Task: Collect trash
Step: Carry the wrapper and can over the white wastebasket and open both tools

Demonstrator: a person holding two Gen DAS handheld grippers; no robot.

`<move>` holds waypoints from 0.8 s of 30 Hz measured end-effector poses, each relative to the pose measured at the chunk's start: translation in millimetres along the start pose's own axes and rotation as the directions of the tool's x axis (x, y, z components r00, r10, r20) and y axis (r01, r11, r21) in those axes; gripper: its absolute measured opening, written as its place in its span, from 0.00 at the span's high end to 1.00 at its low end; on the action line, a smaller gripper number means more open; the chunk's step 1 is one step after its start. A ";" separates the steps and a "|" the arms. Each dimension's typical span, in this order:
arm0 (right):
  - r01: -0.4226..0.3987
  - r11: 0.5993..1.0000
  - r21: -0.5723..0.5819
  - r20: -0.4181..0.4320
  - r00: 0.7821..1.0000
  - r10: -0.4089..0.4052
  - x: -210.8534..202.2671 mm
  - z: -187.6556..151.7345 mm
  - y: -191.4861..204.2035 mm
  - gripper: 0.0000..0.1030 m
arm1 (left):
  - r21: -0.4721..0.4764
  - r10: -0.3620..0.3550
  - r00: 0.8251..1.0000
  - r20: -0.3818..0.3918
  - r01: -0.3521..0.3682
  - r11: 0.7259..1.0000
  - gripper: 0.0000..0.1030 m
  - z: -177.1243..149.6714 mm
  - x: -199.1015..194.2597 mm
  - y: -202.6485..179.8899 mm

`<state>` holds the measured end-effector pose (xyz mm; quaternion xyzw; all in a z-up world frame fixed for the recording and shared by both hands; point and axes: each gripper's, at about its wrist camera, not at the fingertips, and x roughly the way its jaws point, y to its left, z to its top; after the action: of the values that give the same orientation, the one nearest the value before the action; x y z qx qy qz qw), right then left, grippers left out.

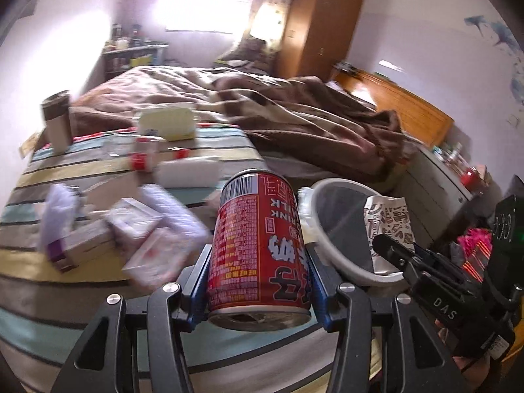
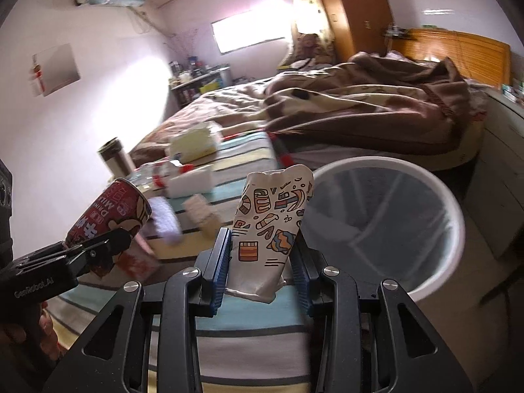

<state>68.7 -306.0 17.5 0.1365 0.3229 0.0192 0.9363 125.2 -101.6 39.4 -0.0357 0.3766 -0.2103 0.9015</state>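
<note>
left wrist view: red can (image 1: 258, 249) is clamped in the left claw (image 1: 258, 262); patterned pouch (image 2: 271, 229) is clamped in the right claw (image 2: 262, 258), beside the white bin (image 2: 389, 226).

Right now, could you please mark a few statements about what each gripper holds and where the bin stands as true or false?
1. The left gripper holds a red drink can between its jaws. True.
2. The right gripper is empty. False: its jaws are shut on a white patterned paper cup, squashed flat.
3. The white trash bin stands beside the bed, and what shows of its inside looks empty. True.
4. The red can already lies inside the bin. False: it is held over the striped bedsheet, not yet in the bin.
5. All litter is off the bed. False: boxes and wrappers lie on the sheet.
</note>
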 end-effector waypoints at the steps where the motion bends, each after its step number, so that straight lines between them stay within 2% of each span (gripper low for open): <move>1: 0.010 1.000 0.007 -0.001 1.000 -0.010 -0.2 0.4 -6.0 0.65 | 0.013 -0.019 1.000 -0.006 0.019 1.000 0.49 1.9 7.0 -9.2; 12: 0.133 0.990 0.056 -0.052 0.990 -0.130 14.6 6.2 -60.7 0.64 | 0.101 -0.127 0.988 -0.091 0.136 0.986 0.49 10.0 74.1 -81.2; 24: 0.194 0.978 0.070 -0.092 0.978 -0.188 26.2 6.9 -98.2 0.63 | 0.171 -0.137 0.981 -0.138 0.160 0.972 0.49 14.1 115.6 -120.4</move>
<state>88.5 -398.9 -19.3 0.1405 0.3746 -0.0777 0.9132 165.1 -259.3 -0.4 0.0314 0.4082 -0.3126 0.8571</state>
